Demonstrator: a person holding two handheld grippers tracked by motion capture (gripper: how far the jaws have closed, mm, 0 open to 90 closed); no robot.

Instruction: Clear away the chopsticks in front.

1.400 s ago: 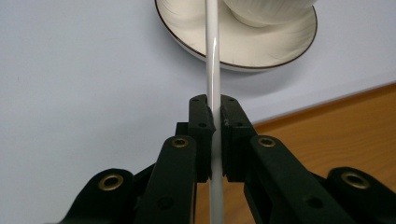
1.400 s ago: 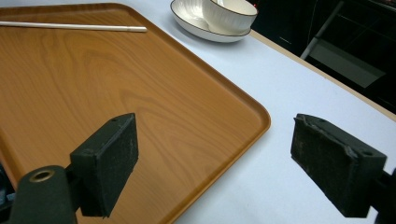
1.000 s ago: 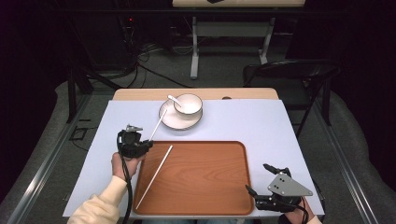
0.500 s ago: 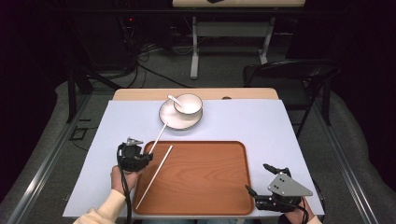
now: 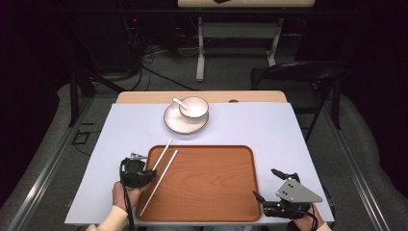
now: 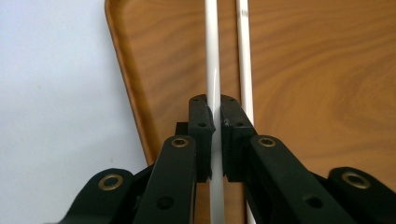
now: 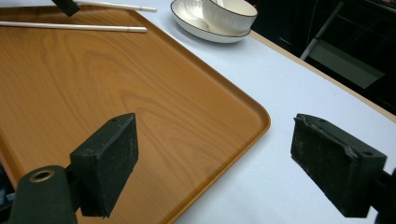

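Left gripper [image 6: 212,135] jaws clamp one white chopstick [image 6: 212,60] pointing toward one o'clock over the tray [image 5: 211,192]; right gripper [image 7: 229,163] jaws gape open. No readable writing.

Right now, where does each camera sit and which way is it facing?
High view: above the person's side, looking forward and down on the tray; forearms and both grippers enter below.
Left gripper view: on the left gripper, looking along shut jaws pinching a white chopstick over the tray.
Right gripper view: on the right gripper, looking across the tray toward the bowl; jaws apart.
All three share the tray and chopsticks.
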